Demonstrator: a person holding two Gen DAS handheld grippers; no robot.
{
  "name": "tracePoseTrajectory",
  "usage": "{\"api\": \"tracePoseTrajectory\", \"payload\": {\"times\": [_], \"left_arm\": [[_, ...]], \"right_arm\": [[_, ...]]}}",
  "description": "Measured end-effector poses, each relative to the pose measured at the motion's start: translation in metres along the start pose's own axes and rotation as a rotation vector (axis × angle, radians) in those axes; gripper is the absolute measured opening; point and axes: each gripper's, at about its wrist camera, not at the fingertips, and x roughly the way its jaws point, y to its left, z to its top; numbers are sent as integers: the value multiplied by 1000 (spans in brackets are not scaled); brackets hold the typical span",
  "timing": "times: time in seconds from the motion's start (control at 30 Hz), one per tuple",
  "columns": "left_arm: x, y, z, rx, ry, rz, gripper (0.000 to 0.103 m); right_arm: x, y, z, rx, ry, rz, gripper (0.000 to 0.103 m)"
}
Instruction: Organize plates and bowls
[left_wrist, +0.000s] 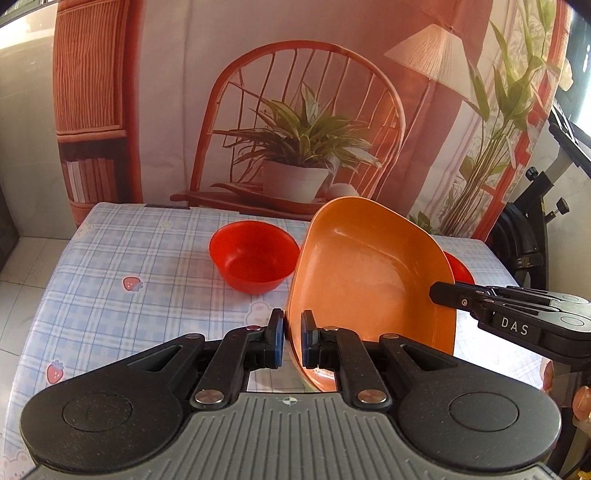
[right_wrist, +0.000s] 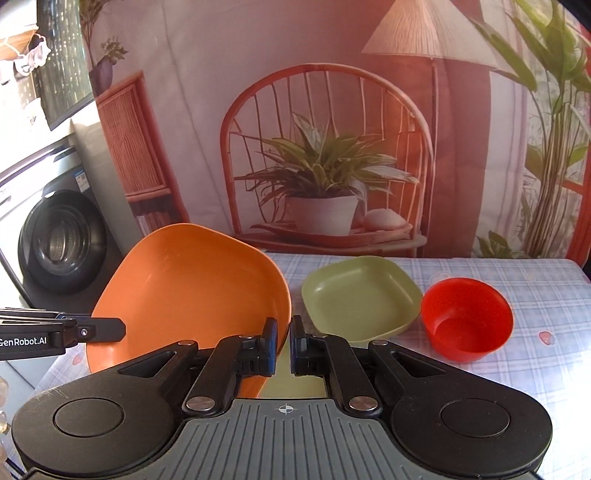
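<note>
An orange plate (left_wrist: 369, 273) is held tilted above the table, gripped on opposite rims. My left gripper (left_wrist: 293, 341) is shut on its near left rim. My right gripper (right_wrist: 282, 345) is shut on its right rim; it shows from the side in the left wrist view (left_wrist: 443, 293). The plate also shows in the right wrist view (right_wrist: 184, 291), with the left gripper (right_wrist: 110, 330) at its left rim. A red bowl (left_wrist: 254, 255) sits on the table beyond the left gripper. A green plate (right_wrist: 360, 297) and another red bowl (right_wrist: 467, 319) sit on the table to the right.
The table has a blue checked cloth (left_wrist: 129, 258) with strawberry prints. A printed backdrop (left_wrist: 295, 110) hangs behind the far edge. A washing machine (right_wrist: 55, 236) stands at the left. A black stand (left_wrist: 535, 221) is at the right. A second red bowl's edge (left_wrist: 460, 269) peeks behind the orange plate.
</note>
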Motion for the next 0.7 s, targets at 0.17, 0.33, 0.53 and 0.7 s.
{"api": "tracePoseTrajectory", "payload": {"times": [0.17,0.33,0.53,0.7], "left_arm": [[24,-7,16,-20,16,-22,10],[55,-16,3,8,93,-32,10],[87,-16,-22,13,189,-15,11],[98,-12,-32,33,226,7,11]], "right_arm": [[20,-14,15,-9,-4,-44,6],[44,-33,12,8,49,-77,6],[66,-41,-4,16,115,-72,6],[75,-42,-17,18,148,-69,6]]}}
